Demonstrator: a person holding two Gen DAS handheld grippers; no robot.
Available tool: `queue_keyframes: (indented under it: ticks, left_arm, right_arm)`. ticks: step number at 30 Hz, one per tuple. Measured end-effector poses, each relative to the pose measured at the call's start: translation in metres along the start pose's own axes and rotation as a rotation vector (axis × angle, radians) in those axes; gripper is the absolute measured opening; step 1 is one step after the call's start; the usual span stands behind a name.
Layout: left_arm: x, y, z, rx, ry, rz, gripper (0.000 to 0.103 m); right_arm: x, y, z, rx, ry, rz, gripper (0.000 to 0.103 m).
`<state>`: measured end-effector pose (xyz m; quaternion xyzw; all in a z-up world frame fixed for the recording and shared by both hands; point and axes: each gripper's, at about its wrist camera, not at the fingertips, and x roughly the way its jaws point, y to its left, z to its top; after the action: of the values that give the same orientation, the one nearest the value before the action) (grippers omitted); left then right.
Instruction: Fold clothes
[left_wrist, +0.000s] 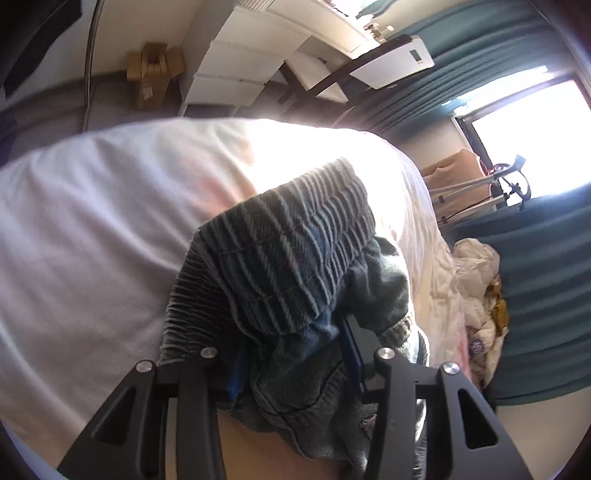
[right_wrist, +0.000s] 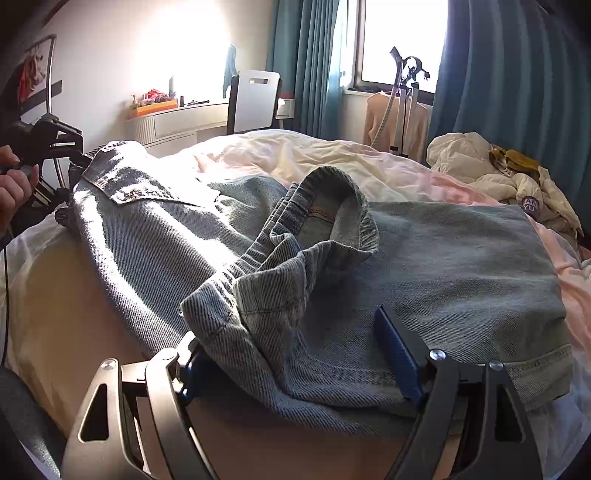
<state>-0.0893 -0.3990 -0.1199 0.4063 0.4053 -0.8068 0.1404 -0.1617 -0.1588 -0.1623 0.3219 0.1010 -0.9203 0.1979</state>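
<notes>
Denim right up against both lenses. One pair of jeans (right_wrist: 443, 258), pale blue, spread across the bed (right_wrist: 295, 155), elastic waistband looped up in the middle. Right gripper (right_wrist: 295, 350) nearest, spread wide, its two blue pads (right_wrist: 397, 354) well apart. A folded flap of the jeans lying loose between them and draped over the second pad, mostly hiding it.

Over on the left wrist view, left gripper (left_wrist: 291, 358) drawn in narrow on a thick wad of ribbed waistband. Cloth packed between its two fingers and bulging up toward the lens. Same tool seen from the right wrist view at the far left edge of the jeans, one left hand (right_wrist: 11, 181) wrapped round its handle, denim corner raised there off the mattress.

Further back, rumpled pink-and-cream bedding, and one heap of pale clothes (right_wrist: 480, 162) at the far right side of the bed, well apart from the jeans. Beyond the bed, one white chair (right_wrist: 255, 99) against one long desk (right_wrist: 184, 118). One garment steamer stand (right_wrist: 406, 85) too, with one peach top (right_wrist: 380, 122) hanging on it. Farthest of all, two teal curtains (right_wrist: 306, 55) either side of one bright window (right_wrist: 399, 40).
</notes>
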Motion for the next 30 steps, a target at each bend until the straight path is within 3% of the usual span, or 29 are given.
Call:
queue_keyframes:
  ticks: [2, 4, 7, 9, 12, 16, 21, 24, 30]
  left_arm:
    - [-0.016, -0.035, -0.006, 0.164, -0.068, 0.062, 0.031]
    - [-0.035, -0.067, -0.017, 0.271, -0.133, 0.079, 0.029]
    - [-0.067, -0.112, -0.029, 0.328, -0.224, 0.01, 0.028]
    - [-0.086, -0.143, -0.04, 0.359, -0.276, -0.049, 0.027]
    - [-0.106, -0.193, -0.067, 0.445, -0.346, -0.121, 0.025]
    - [-0.117, -0.257, -0.112, 0.582, -0.43, -0.157, 0.025]
    - [-0.117, -0.314, -0.167, 0.687, -0.457, -0.167, 0.024]
    - [-0.111, -0.346, -0.197, 0.733, -0.457, -0.158, 0.024]
    - [-0.073, -0.387, -0.274, 0.77, -0.438, -0.159, 0.024]
  right_arm:
    - [0.0, -0.004, 0.003, 0.013, 0.023, 0.021, 0.081]
    - [-0.046, -0.035, -0.026, 0.035, 0.058, 0.05, 0.081]
    - [-0.102, -0.073, -0.048, 0.084, 0.099, 0.148, 0.081]
    - [-0.152, -0.106, -0.068, 0.101, 0.102, 0.167, 0.081]
    - [-0.193, -0.143, -0.065, 0.127, 0.086, 0.157, 0.081]
    - [-0.259, -0.203, -0.083, 0.17, 0.055, 0.09, 0.081]
    - [-0.313, -0.281, -0.116, 0.314, 0.012, -0.006, 0.081]
    - [-0.322, -0.321, -0.137, 0.46, -0.012, -0.04, 0.081]
    - [-0.338, -0.395, -0.16, 0.628, -0.046, -0.102, 0.081]
